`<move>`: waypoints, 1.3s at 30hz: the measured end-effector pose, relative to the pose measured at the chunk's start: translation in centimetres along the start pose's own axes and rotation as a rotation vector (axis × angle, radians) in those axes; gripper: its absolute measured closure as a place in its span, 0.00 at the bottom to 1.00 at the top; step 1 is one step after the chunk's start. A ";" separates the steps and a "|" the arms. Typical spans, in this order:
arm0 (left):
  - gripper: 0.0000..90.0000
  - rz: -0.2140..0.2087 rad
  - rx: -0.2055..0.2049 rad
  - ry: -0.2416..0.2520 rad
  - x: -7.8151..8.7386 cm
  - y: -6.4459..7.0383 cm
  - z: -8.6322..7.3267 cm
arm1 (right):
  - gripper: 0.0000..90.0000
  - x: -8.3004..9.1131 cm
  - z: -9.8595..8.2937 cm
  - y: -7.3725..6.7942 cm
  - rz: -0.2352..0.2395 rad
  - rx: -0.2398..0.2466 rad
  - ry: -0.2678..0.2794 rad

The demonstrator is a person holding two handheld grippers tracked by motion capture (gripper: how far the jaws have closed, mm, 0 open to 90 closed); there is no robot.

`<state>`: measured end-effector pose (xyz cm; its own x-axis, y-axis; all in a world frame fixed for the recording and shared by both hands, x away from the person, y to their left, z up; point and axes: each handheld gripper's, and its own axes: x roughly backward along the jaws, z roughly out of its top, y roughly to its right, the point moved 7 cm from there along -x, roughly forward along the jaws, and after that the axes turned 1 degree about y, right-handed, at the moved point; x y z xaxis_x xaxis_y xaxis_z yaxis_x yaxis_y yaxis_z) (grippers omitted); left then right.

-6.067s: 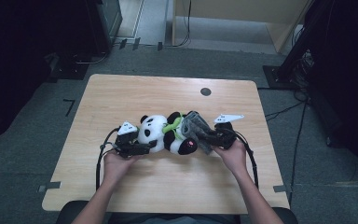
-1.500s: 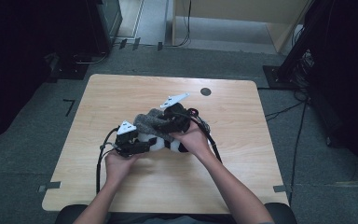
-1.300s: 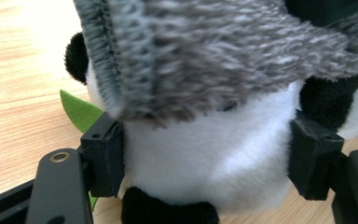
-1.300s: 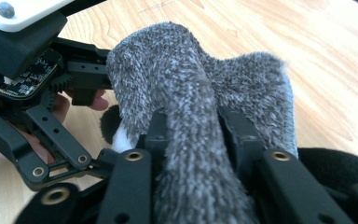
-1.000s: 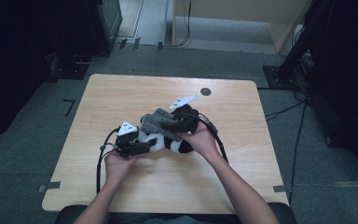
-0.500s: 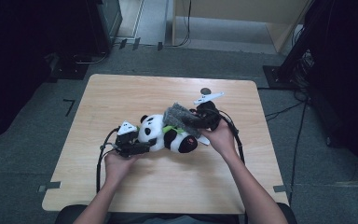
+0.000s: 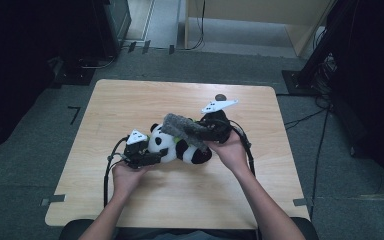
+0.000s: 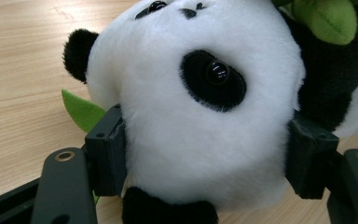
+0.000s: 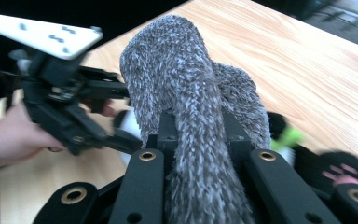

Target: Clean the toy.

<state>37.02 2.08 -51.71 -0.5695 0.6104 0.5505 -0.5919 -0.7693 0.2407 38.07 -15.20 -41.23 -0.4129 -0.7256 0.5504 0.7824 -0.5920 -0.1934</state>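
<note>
high view: panda [image 7: 177, 147] lies crosswise, head left, clamped by left hand-held gripper [image 7: 147, 157].

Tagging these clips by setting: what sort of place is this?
Probably a lab or recording studio: a bare wooden table on grey carpet, cables across the floor, and dark equipment stands around it.

Plush panda [image 8: 200, 116]; fuzzy grey cloth [image 9: 186, 93]
</note>
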 end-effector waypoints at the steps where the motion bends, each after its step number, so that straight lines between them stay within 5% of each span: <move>1: 0.33 0.000 0.000 0.000 0.0 0.0 0.0 | 0.84 -0.3 0.0 -0.7 0.005 0.008 -0.003; 7: 0.37 0.004 0.015 -0.023 0.3 0.2 0.3 | 0.84 -3.4 -1.6 -2.8 0.006 0.046 -0.060; 11: 0.41 0.008 0.011 -0.035 0.2 0.1 0.3 | 0.85 -4.9 -3.2 -2.9 -0.004 0.088 -0.075; 18: 0.44 0.005 0.013 -0.045 0.2 0.1 0.0 | 0.85 -4.9 -3.9 -3.1 -0.033 0.150 -0.072; 30: 0.43 0.000 0.006 -0.051 0.2 0.2 -0.3 | 0.86 -3.6 -6.5 -3.7 -0.021 0.164 -0.063; 39: 0.43 -0.022 0.051 -0.058 0.2 0.0 -0.2 | 0.86 -2.9 -8.7 -3.6 -0.045 0.186 -0.097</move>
<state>36.76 2.26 -51.77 -0.5219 0.6164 0.5896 -0.5730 -0.7654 0.2930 32.35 -14.04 -49.21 -0.4096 -0.6574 0.6325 0.8406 -0.5413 -0.0182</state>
